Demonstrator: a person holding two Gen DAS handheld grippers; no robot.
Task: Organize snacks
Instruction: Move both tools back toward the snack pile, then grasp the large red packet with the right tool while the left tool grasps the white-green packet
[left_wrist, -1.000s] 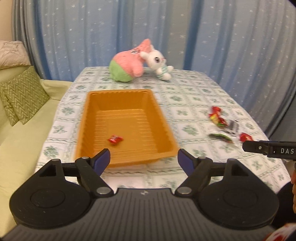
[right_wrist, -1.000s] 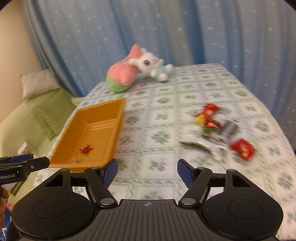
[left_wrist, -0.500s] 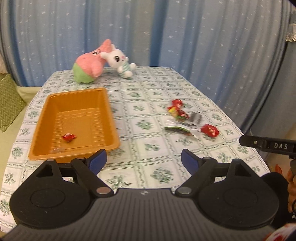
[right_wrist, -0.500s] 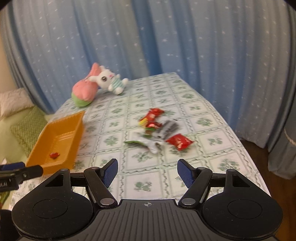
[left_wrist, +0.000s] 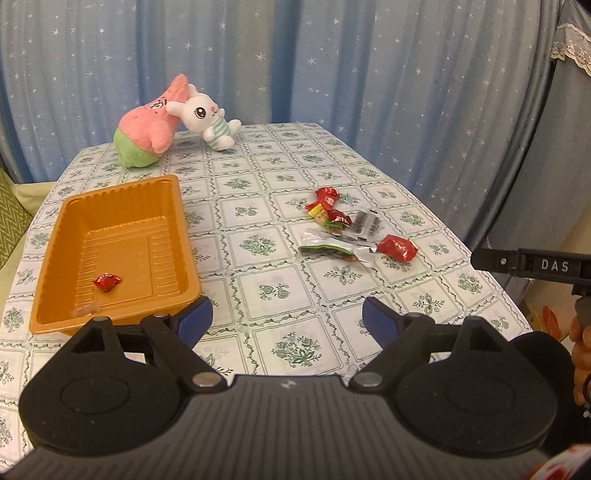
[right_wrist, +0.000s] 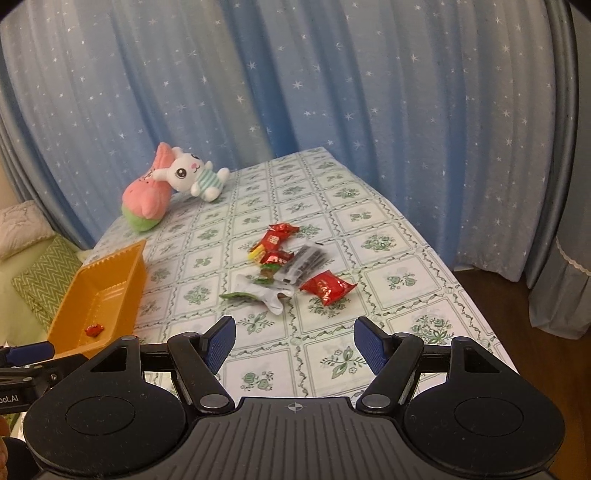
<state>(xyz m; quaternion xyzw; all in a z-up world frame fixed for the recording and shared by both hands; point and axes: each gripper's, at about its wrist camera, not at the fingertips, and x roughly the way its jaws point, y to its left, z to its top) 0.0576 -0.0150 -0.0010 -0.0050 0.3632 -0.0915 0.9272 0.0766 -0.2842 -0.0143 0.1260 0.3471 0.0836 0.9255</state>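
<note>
Ribbed orange plastic tray (left_wrist: 122, 236) holds one red crinkly candy (left_wrist: 106, 282); glossy wrapped snacks (right_wrist: 291, 269) heaped mid-tablecloth (right_wrist: 399, 280). Left gripper (left_wrist: 287, 320), right gripper (right_wrist: 294, 341) angled downward, jaws spread, empty.

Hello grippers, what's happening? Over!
Left gripper and right gripper open, empty. One red candy in orange plastic tray; snack packets wait on tablecloth. Nothing blocking.

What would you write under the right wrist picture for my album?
Open right hand-held gripper faces a snack pile on the table; one red candy sits in the orange tray.
</note>
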